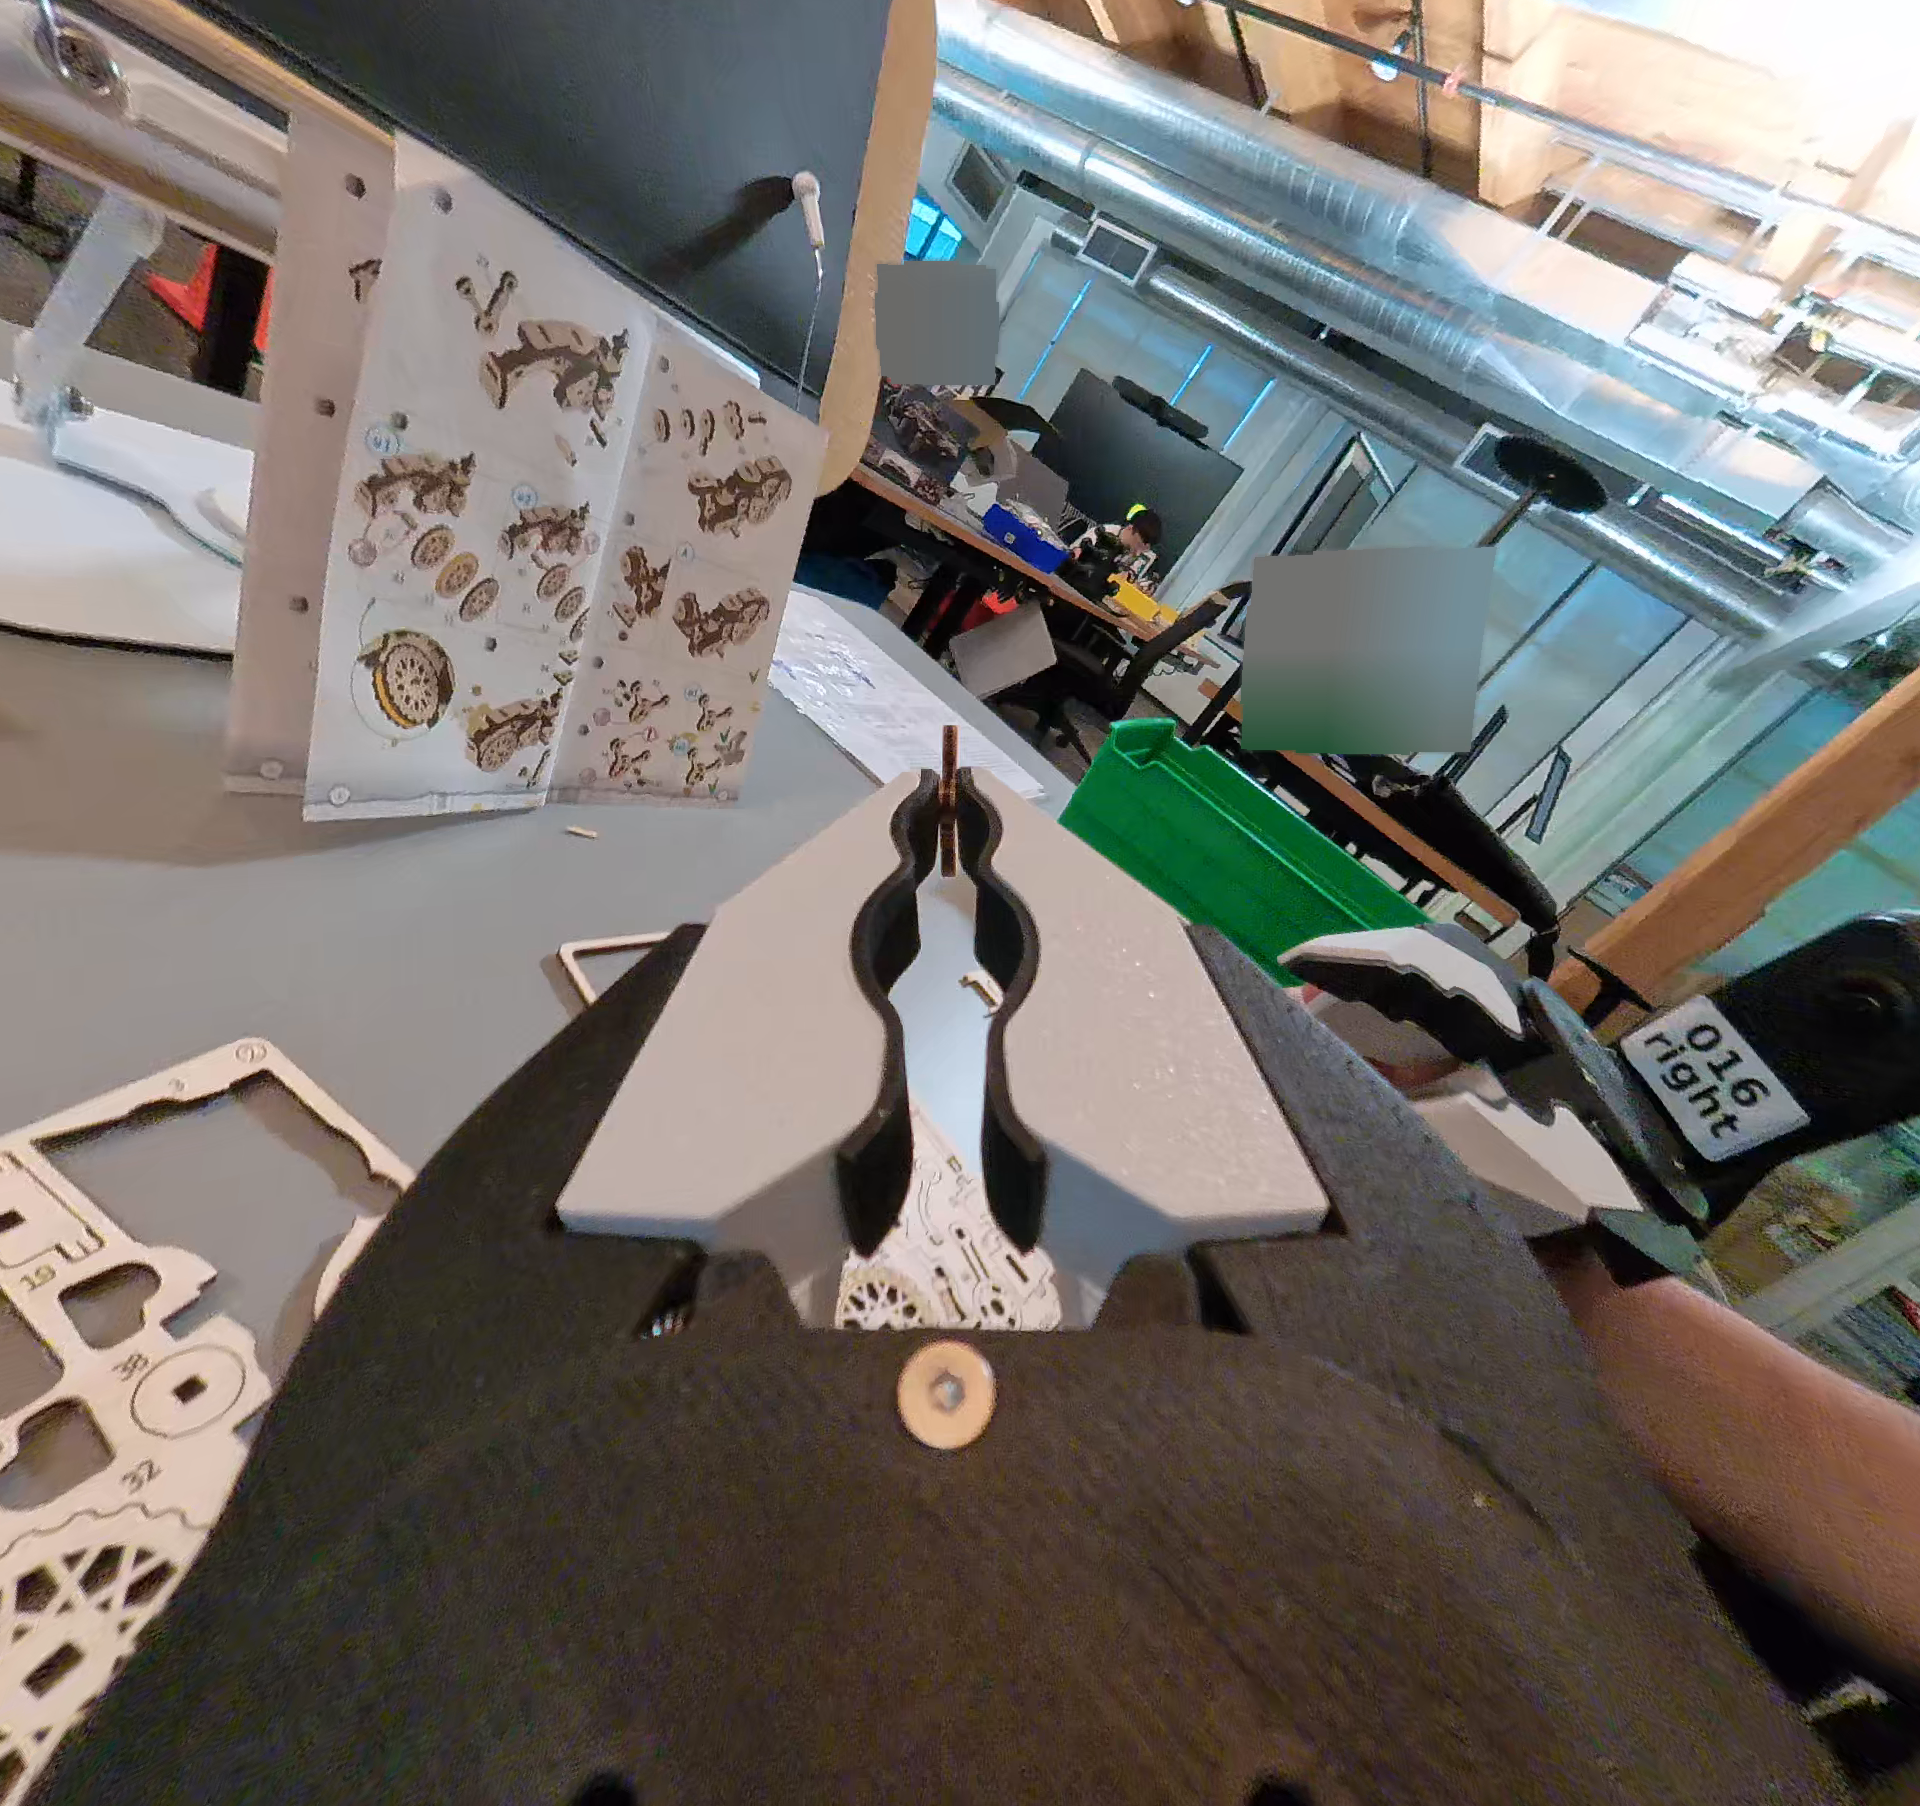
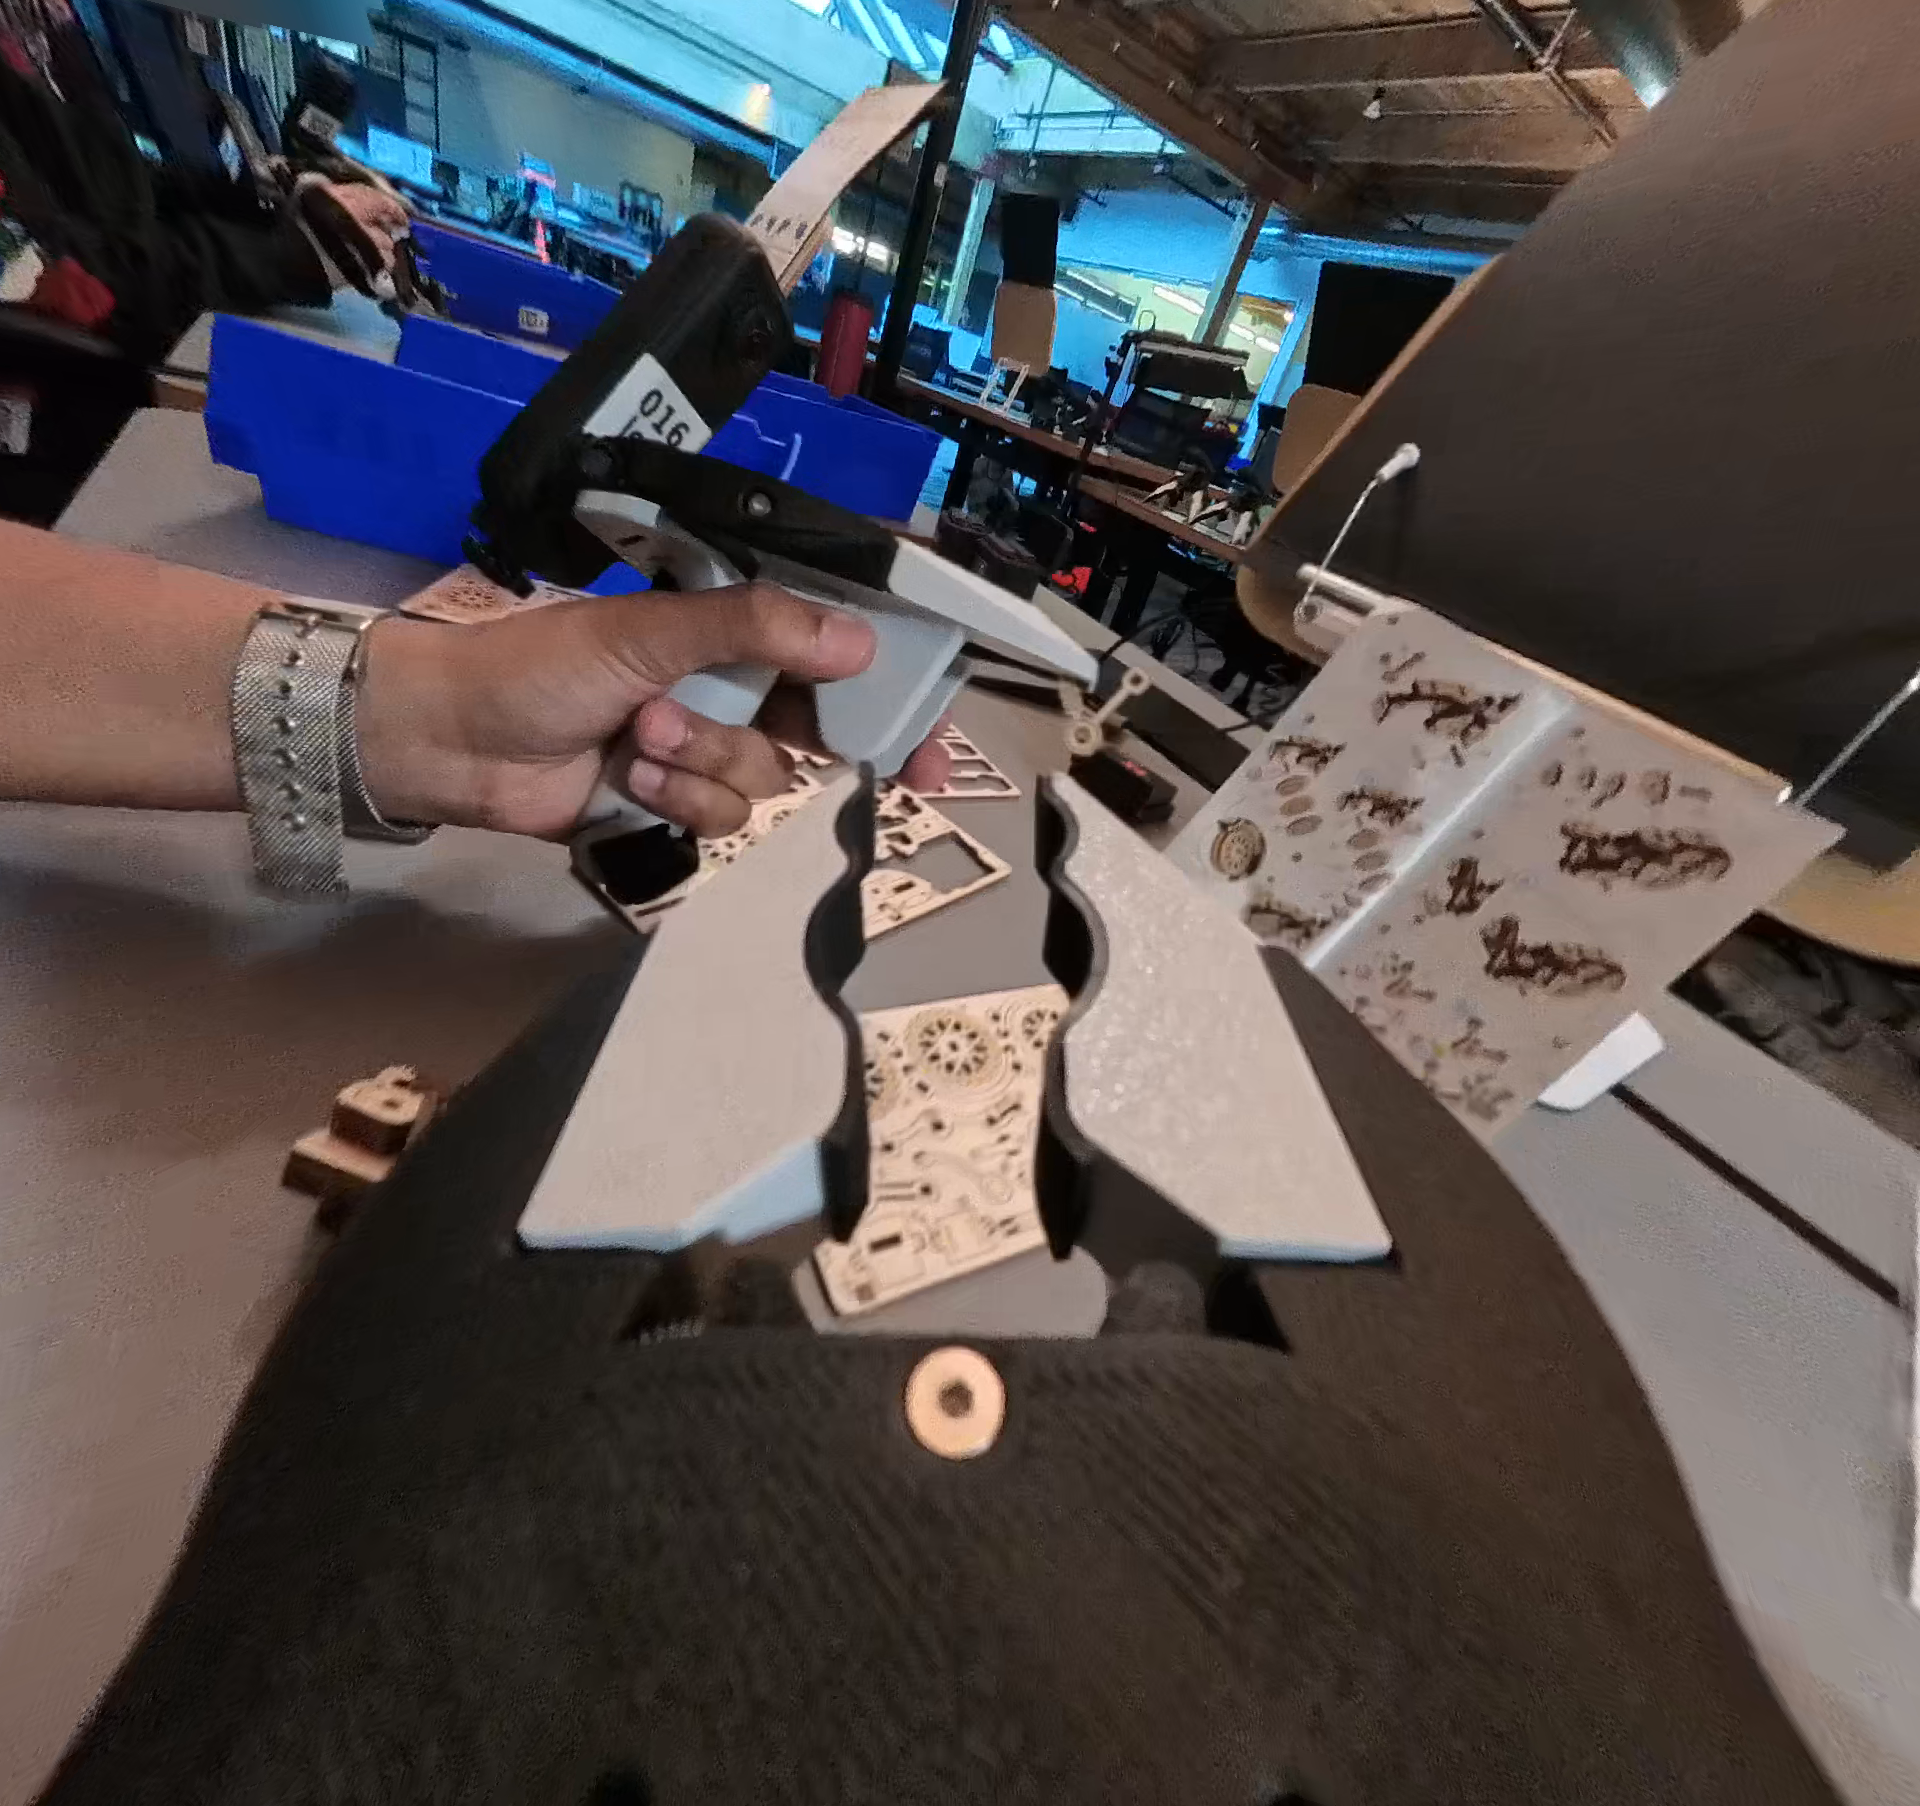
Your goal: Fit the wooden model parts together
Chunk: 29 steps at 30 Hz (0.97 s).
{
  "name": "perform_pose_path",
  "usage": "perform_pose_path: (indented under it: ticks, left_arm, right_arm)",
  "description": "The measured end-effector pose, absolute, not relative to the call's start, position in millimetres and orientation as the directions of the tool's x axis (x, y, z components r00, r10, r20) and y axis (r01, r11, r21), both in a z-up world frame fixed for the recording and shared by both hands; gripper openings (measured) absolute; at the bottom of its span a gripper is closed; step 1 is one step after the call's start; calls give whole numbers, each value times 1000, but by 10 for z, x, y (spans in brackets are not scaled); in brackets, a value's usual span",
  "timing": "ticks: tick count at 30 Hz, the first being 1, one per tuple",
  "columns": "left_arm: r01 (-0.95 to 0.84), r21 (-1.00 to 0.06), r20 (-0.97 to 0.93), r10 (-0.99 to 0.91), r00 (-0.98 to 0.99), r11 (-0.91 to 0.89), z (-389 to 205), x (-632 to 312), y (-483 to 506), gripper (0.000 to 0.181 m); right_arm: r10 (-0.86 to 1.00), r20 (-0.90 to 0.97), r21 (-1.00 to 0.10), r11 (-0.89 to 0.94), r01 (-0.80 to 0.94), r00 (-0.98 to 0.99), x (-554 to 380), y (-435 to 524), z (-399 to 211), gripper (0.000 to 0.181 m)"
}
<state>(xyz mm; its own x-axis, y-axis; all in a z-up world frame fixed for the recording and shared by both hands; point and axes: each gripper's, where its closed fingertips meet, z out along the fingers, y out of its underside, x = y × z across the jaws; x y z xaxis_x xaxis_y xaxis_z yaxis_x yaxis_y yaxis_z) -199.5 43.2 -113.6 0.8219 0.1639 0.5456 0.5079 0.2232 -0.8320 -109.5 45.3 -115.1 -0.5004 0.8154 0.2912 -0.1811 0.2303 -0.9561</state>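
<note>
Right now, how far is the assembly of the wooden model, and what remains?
Early, it seems. Done: several shapes are already punched out of the wooden sheet, and a small built block lies on the table. In hand: the left gripper pinches a small wooden part, seen edge-on; the right gripper is open and holds nothing. Left: joining this part, plus the many pieces uncut in another sheet.

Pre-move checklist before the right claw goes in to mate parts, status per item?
1. Left claw shut on the small wooden part: ok.
2. Part stands proud of the tips: ok.
3. Right claw open, nothing in it: ok.
4. Mating piece chosen: cannot tell; the wooden sheet lies below.
5. Instruction sheet in view: ok.
6. Part's orientation for fitting: cannot tell.
</note>
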Motion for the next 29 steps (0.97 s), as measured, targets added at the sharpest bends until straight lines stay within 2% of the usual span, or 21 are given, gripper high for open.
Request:
perform_pose_path:
  ticks: [4,7,10,17,29]
  left_arm:
    - [573,-801,593,92,800,174,-1281,-1902,454,0]
    - [631,-755,643,7,766,179,-1222,-1860,462,0]
    - [662,-737,660,-64,749,137,-1189,-1754,475,0]
    - [666,-739,659,-101,745,96,-1204,-1645,507,0]
    - [666,-743,659,-99,745,68,-1259,-1611,540,0]
  right_arm:
    - [822,267,-963,242,-115,-504,-1102,564,-1250,33]
    - [839,175,-984,170,-57,-516,-1154,664,-1323,34]
    - [863,174,-980,197,0,-475,-1250,822,-1434,35]
    - [881,103,-989,139,44,-461,-1252,855,-1450,34]
    - [866,176,-974,224,48,-468,-1228,794,-1522,31]
